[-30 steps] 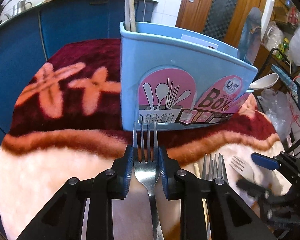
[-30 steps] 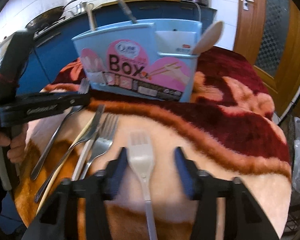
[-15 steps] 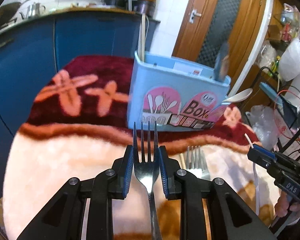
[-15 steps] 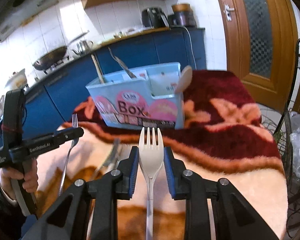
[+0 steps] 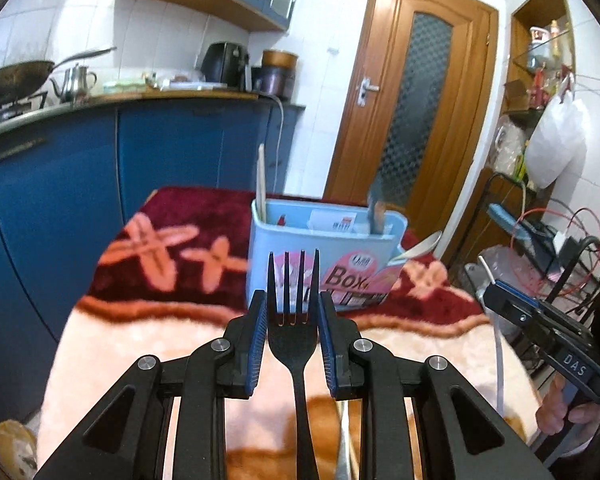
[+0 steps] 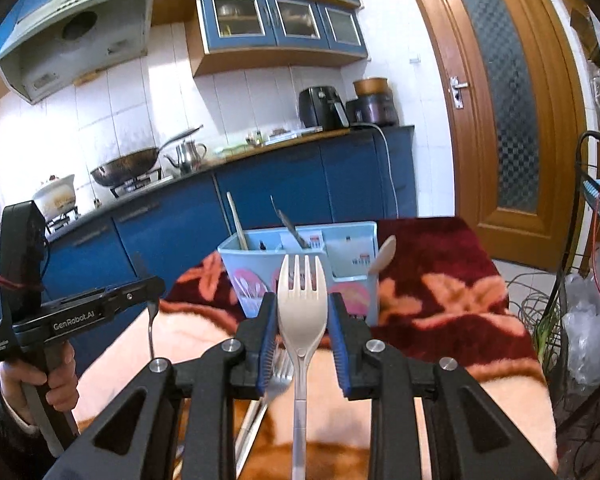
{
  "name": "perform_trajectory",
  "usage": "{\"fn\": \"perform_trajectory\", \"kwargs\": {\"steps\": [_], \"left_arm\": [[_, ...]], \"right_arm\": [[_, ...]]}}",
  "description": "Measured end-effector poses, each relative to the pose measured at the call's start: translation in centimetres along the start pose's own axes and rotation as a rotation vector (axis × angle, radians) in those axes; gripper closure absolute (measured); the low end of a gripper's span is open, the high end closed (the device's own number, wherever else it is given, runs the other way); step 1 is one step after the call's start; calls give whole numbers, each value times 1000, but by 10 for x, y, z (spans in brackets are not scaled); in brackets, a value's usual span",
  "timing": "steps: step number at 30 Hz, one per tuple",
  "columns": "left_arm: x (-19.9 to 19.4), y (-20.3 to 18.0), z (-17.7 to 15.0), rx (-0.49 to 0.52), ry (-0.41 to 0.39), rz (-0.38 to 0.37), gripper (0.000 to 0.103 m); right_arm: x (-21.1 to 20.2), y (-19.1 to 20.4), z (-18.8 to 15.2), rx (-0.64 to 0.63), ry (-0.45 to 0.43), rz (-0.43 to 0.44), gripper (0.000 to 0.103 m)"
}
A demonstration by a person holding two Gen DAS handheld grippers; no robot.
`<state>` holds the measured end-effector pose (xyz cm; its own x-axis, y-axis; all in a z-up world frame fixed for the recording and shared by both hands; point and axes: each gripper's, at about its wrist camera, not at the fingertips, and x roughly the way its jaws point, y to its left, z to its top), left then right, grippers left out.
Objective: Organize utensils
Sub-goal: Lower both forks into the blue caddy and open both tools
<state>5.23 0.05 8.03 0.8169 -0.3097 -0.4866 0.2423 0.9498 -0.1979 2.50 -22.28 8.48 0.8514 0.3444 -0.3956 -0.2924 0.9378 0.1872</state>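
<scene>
The left gripper (image 5: 293, 334) grips a metal fork (image 5: 293, 320), up in the air. The right gripper (image 6: 302, 334) grips a white fork (image 6: 302, 308). The blue box (image 6: 300, 268) stands ahead on the blanket (image 5: 148, 344), with more forks (image 6: 278, 376) lying below.

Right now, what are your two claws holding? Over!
Left gripper shut on metal fork. Right gripper shut on white plastic fork. Blue utensil box ahead, nothing between.

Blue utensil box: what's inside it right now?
In the blue utensil box: a wooden stick at its left end, a knife mid-box, paper cards, and a pale spoon at its right end. The walls hide the bottom.
</scene>
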Motion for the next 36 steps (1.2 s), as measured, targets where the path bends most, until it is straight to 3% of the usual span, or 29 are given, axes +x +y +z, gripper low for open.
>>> {"fn": "perform_trajectory", "kwargs": {"steps": [17, 29, 36], "left_arm": [[-12, -4, 50, -18, -128, 12, 82], [-14, -10, 117, 11, -211, 99, 81], [7, -18, 142, 93, -223, 192, 81]], "right_arm": [[8, -17, 17, 28, -39, -9, 75], [13, -29, 28, 28, -54, 7, 75], [21, -37, 33, 34, -59, -7, 75]]}}
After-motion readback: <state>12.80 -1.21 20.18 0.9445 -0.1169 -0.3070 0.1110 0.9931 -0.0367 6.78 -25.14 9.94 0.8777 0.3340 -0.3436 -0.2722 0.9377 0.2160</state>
